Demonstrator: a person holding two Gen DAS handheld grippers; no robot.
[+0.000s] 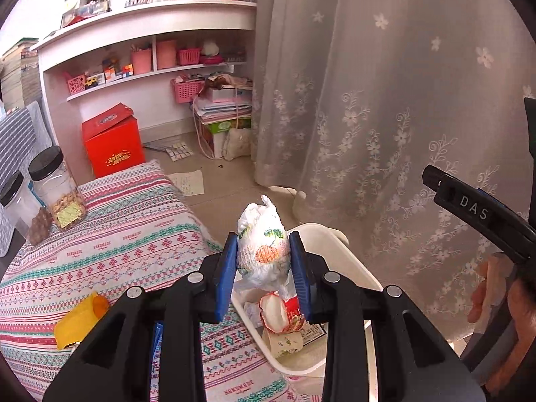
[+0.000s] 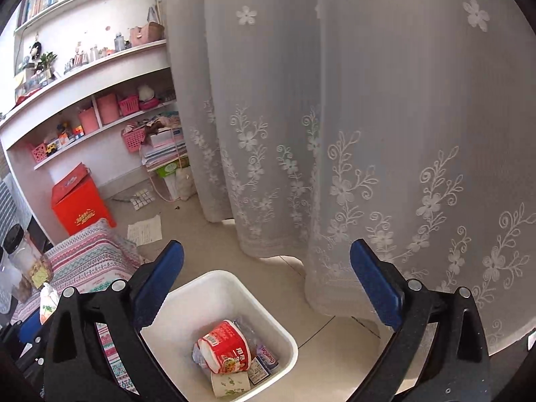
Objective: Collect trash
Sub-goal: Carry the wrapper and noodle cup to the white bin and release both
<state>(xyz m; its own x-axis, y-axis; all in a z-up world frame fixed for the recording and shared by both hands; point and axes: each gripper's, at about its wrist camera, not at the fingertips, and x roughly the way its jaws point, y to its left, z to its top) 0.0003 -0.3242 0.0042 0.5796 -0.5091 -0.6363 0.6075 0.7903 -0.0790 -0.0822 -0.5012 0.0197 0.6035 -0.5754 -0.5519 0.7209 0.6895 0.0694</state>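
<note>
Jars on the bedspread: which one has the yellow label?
The nearer, taller jar, holding pale snacks, yellow label low on its front. The other jar, at the frame edge, holds darker contents and shows none.

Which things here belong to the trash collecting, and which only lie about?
Belong to the job:
- crumpled wad in the left hand-held gripper
- white bin
- red cup in the bin
- yellow wrapper on the bedspread, probably

Just lying about:
- two jars
- red box
- curtain

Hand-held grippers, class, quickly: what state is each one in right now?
Left hand-held gripper: shut on the crumpled white printed wrapper, at the white bin.
Right hand-held gripper: open and holding nothing, above the bin.
</note>
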